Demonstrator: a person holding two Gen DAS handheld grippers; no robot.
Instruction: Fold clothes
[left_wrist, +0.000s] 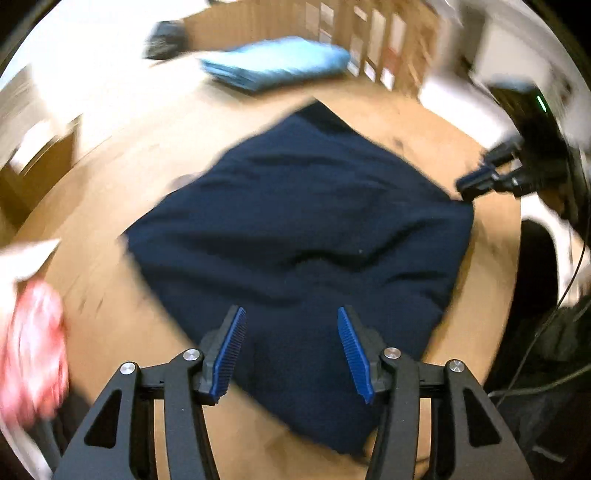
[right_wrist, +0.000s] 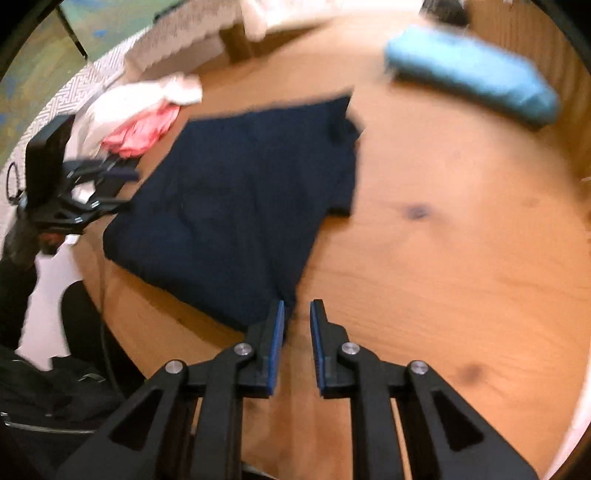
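Observation:
A dark navy garment (left_wrist: 303, 229) lies folded into a rough square on the round wooden table (left_wrist: 122, 158). My left gripper (left_wrist: 291, 314) hovers open over its near edge, with cloth showing below the wide gap and nothing held. In the right wrist view the navy garment (right_wrist: 240, 206) spreads away to the left. My right gripper (right_wrist: 297, 306) is just at its near corner, with its fingers a narrow gap apart and bare table (right_wrist: 443, 258) between them. The right gripper (left_wrist: 472, 182) also shows beside the garment's right corner. The left gripper (right_wrist: 123, 188) shows open at the garment's left side.
A folded light blue cloth (left_wrist: 277, 66) (right_wrist: 469, 74) lies at the far side of the table. Pink and white clothes (right_wrist: 140, 122) (left_wrist: 33, 350) are piled at the table's left edge. Wooden slats (left_wrist: 373, 44) stand behind the table. Cables and dark items (right_wrist: 66, 391) lie below the near edge.

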